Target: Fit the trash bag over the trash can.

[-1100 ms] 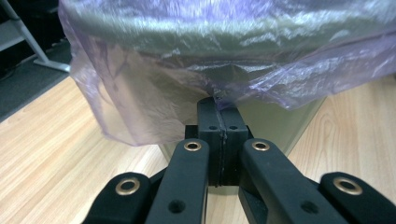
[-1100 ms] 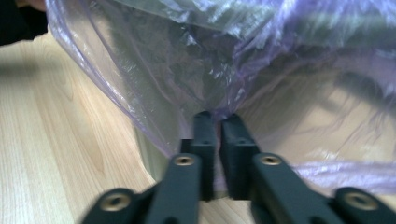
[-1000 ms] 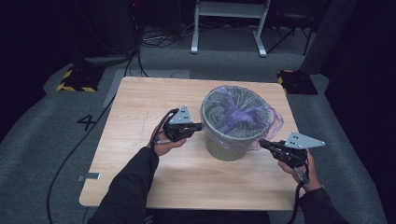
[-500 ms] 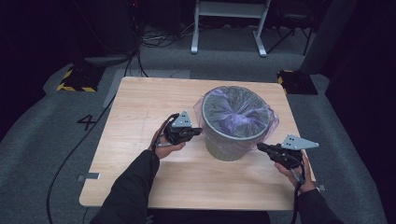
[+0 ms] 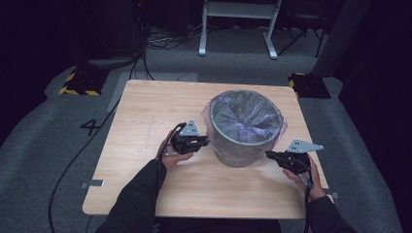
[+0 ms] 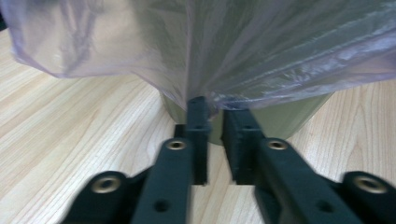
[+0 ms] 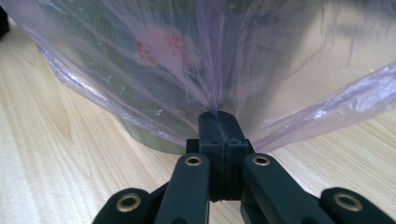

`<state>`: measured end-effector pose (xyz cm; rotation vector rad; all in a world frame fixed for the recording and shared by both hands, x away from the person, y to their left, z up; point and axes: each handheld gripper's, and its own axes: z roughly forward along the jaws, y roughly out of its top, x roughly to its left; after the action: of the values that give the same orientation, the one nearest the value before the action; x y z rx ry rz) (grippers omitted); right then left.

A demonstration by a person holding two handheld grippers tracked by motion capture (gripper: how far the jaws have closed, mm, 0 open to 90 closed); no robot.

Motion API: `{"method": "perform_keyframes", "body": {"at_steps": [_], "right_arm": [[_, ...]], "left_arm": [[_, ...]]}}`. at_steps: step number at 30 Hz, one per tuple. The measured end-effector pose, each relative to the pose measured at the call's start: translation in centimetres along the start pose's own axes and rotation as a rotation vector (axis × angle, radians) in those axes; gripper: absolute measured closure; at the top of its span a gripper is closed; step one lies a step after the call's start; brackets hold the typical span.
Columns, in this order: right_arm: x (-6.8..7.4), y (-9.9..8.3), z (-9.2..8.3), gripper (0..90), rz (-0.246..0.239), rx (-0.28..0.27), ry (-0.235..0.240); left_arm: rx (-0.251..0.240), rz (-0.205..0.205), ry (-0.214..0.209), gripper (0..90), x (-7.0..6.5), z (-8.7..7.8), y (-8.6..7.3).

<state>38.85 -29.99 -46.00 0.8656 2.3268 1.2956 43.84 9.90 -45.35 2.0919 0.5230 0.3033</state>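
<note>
A grey-green waste bin (image 5: 243, 150) stands right of the middle of the wooden table (image 5: 145, 121), lined with a thin purple bag (image 5: 245, 116) whose edge is folded over the rim. My left gripper (image 5: 206, 141) is at the bin's left side. In the left gripper view its jaws (image 6: 212, 112) have just been opening; a gap shows between them, and the bag's hem (image 6: 280, 56) still touches the left jaw's tip. At the bin's right side, my right gripper (image 5: 268, 155) is shut on a pinch of the bag (image 7: 163, 60), low against the bin wall (image 7: 144, 135).
The bin sits close to the table's right edge. Bare wood spreads to the left and front. On the floor behind are a white frame's legs (image 5: 238, 29), two yellow-and-black striped blocks (image 5: 77, 82), cables, and a "4" mark (image 5: 91, 127).
Both grippers have sunk along the bin's sides, toward the table and the person, drawing the bag's folded edge lower over the wall.
</note>
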Motion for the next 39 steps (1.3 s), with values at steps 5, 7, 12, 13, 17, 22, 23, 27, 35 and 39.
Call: {"method": "perform_keyframes", "body": {"at_steps": [5,7,12,13,17,22,23,27,35,39], "right_arm": [[-0.5,-0.3,-0.2,90.0,0.021,-0.001,-0.019],[-0.5,-0.3,-0.4,90.0,0.015,-0.002,-0.027],[-0.6,-0.4,-0.9,89.1,0.024,-0.012,-0.034],[-0.6,-0.4,-1.1,85.3,0.022,-0.016,-0.031],[-0.6,-0.4,-1.6,77.5,0.02,-0.022,-0.023],[-0.8,-0.8,-1.8,54.9,0.04,-0.018,-0.033],[-0.8,-0.9,-1.9,51.2,0.044,-0.017,-0.035],[-0.8,-1.0,-2.2,36.3,0.041,-0.012,-0.038],[-0.7,-1.5,-3.2,25.5,0.077,-0.023,-0.083],[-0.7,-1.5,-4.2,21.3,0.078,-0.033,-0.093]], "left_arm": [[0.007,0.002,0.009,54.3,-0.4,-1.1,-0.3],[0.041,0.002,0.022,41.4,-0.9,-1.6,-0.3],[0.027,0.001,0.052,24.5,-2.2,-3.4,-1.1],[0.029,-0.004,0.05,22.3,-2.3,-3.6,-1.4],[0.081,-0.025,0.082,17.8,-2.7,-4.2,-2.8],[0.129,-0.065,0.126,16.1,-3.0,-4.1,-4.1],[0.133,-0.07,0.129,15.8,-3.0,-4.1,-4.3],[0.17,-0.071,0.12,15.9,-3.3,-4.1,-5.3],[0.201,-0.062,0.124,16.2,-4.3,-4.5,-7.3],[0.214,-0.065,0.129,16.0,-4.6,-4.9,-8.0]]}}
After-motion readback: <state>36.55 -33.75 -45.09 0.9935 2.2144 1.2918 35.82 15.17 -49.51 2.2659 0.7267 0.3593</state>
